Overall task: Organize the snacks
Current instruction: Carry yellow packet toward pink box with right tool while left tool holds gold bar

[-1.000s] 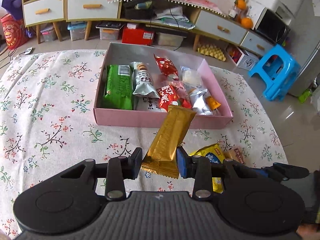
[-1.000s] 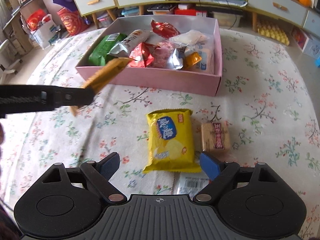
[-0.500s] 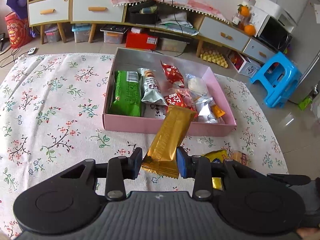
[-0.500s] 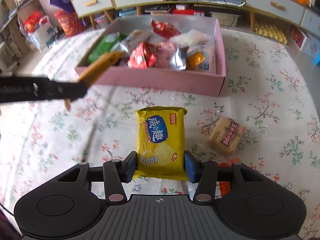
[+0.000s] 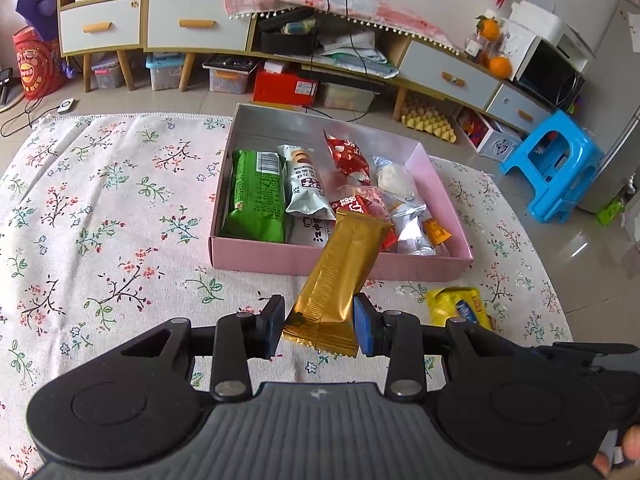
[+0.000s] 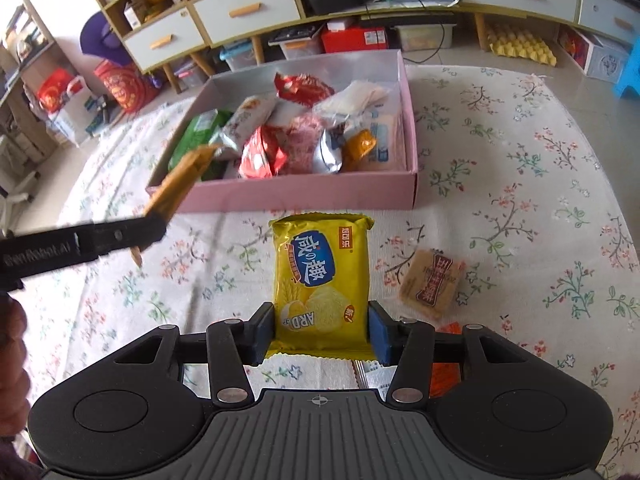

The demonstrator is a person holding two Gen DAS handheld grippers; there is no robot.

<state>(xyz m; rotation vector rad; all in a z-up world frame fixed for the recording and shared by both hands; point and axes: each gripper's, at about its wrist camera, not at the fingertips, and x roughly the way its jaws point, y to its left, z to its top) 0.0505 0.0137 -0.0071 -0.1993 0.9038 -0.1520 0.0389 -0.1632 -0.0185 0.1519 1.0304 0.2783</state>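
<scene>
Left side: left hand-held gripper (image 5: 318, 326) clenched on the lower end of a gold bar wrapper (image 5: 340, 276), carried clear of the worktop (image 5: 100, 208); its top end tilts toward the near wall of the pink box (image 5: 280, 258). Not yet in the box.

Centre: the box is already well stocked, with a green packet (image 5: 256, 196), a grey-white pouch (image 5: 304, 184), red wrappers, silver and orange pieces. The bulk of the sorting looks done.

Right side: right hand-held gripper (image 6: 320, 332) grips a yellow cracker pack (image 6: 322, 272) by its lower edges, its jaws having just closed onto the pack. The pack sits short of the box, between gripper and near wall.

Still loose on the floral cloth: a small brown square snack (image 6: 432, 282) just right of the yellow pack, plus something orange-red and a white label partly hidden under the right gripper.

Judgement: two items in hand to drop in, at least two more to collect.
</scene>
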